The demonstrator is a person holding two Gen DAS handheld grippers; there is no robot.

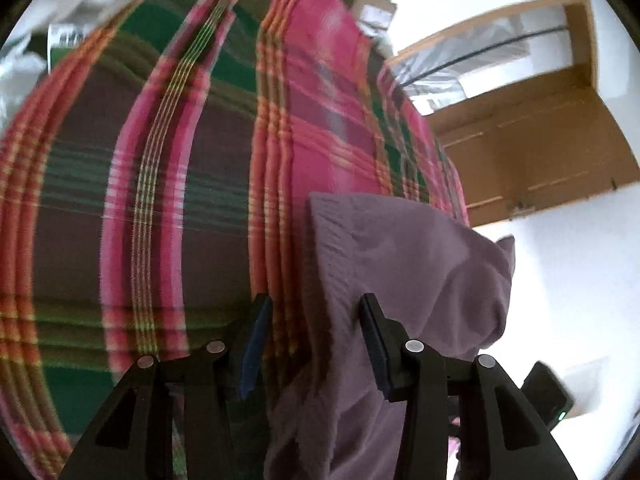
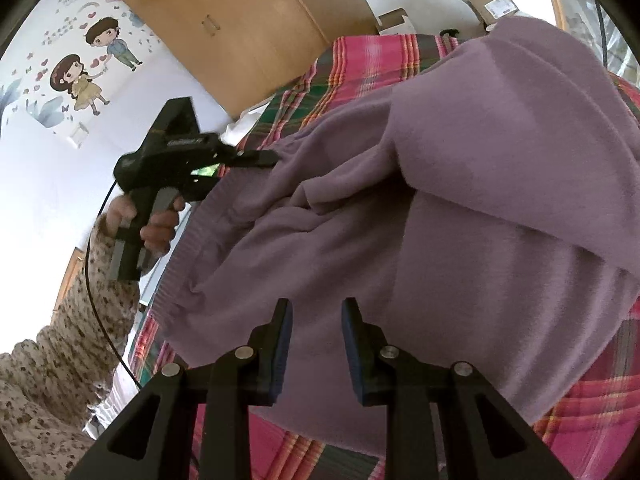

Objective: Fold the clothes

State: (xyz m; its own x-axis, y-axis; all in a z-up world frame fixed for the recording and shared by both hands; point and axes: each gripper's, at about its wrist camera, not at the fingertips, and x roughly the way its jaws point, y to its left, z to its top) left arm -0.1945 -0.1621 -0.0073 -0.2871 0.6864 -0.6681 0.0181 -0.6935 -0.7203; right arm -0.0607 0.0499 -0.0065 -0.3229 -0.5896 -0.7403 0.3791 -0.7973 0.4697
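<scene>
sweater (image 2: 460,208), a soft mauve knit one, is lying bunched on a bed covered with a pink and green plaid blanket (image 1: 168,184), and the whole next move hangs on where its ribbed hem sits relative to the two tools. from the right wrist view the hem runs up the left side of the garment, roughly from just ahead of the right gripper (image 2: 316,320) up to where the left gripper (image 2: 268,157) pokes in at the hem's far corner. so the long edge basically stretches between the two grippers, each one near one end.

left gripper (image 1: 312,316): in its own view the jaws stand visibly apart with a fold of sweater hanging between and in front of them, touching the right-hand finger. from the other camera its tips look pressed into the knit, but i can't tell for sure if it's actually pinching anything. looks open to me.

right gripper: jaws apart, hovering over the lower body of the sweater, nothing clamped.

the sweater itself is rumpled, with a big fold (maybe a sleeve, hard to say) flopped across the top, fuzzy fleece-like surface, floppy stuff that'll sag when lifted. i'd guess it needs spreading flat before any proper fold. a hand (image 2: 156,224) in a speckled sleeve holds the left tool.
</scene>
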